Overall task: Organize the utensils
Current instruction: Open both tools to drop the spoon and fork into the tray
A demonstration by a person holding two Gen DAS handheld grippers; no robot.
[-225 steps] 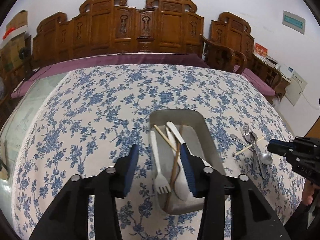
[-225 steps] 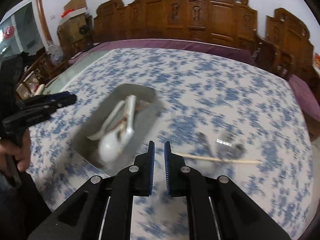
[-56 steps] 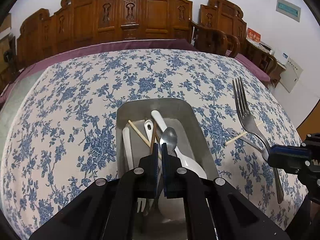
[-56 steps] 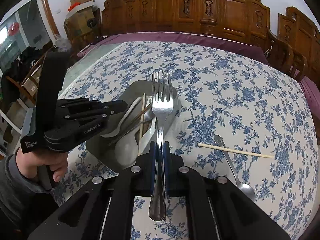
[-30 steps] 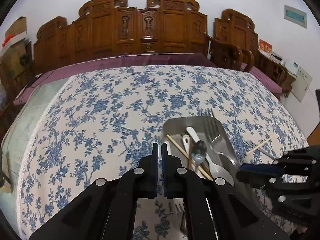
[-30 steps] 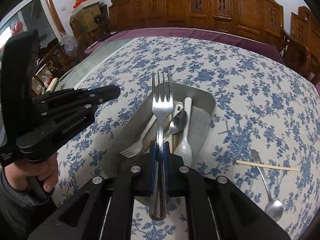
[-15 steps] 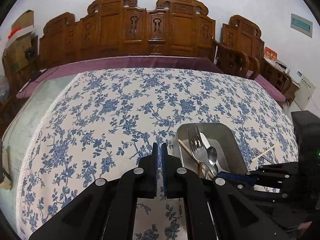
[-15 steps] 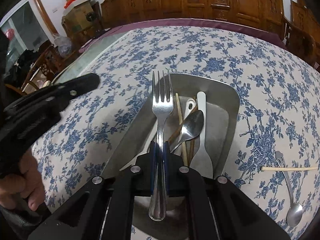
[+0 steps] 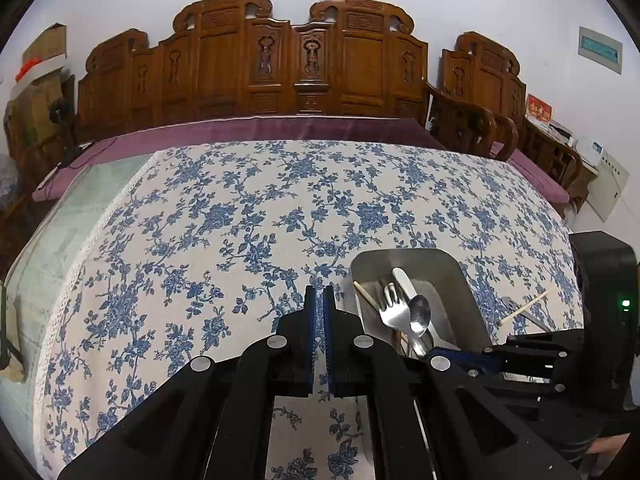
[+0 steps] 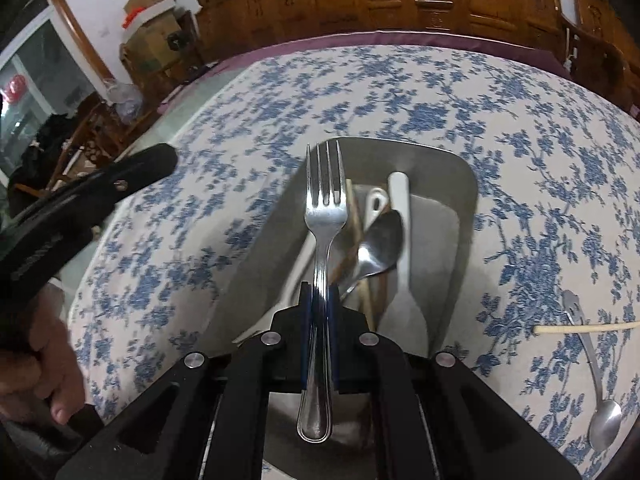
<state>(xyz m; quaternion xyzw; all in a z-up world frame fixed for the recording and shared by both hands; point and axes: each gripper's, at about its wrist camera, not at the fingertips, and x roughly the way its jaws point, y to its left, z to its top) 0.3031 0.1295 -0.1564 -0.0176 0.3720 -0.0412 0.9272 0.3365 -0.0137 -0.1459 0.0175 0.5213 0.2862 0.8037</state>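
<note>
Several utensils already lie in the metal tray (image 10: pixel 460 184) — a steel spoon (image 10: pixel 380 248), a white plastic spoon (image 10: pixel 400 216), a white plastic fork whose handle shows at the tray's left side, and wooden chopsticks (image 10: pixel 352 216) crossing under them. That part of the sorting looks done.

Right now the right gripper (image 10: pixel 318 312) is clenched on the handle of a steel fork (image 10: pixel 325 208), tines pointing away from the camera, held above the tray's left half and not yet laid down. From the left wrist view the fork's tines sit over the tray next to the steel spoon's bowl, so by my reading the placement is close; all it wants is a little lowering and a release.

The left gripper (image 9: pixel 319 334) is closed on nothing and hangs over the flowered cloth of the surface (image 9: pixel 240 220), just left of the tray.

Two pieces are left outside — a second steel spoon (image 10: pixel 600 420) and a single pale chopstick (image 10: pixel 588 327) lying across its handle, on the cloth to the right of the tray. Once the fork goes in, those two are the remaining work, so the task seems well past halfway. Picking the thin chopstick off the cloth may be the fiddlier grasp.
</note>
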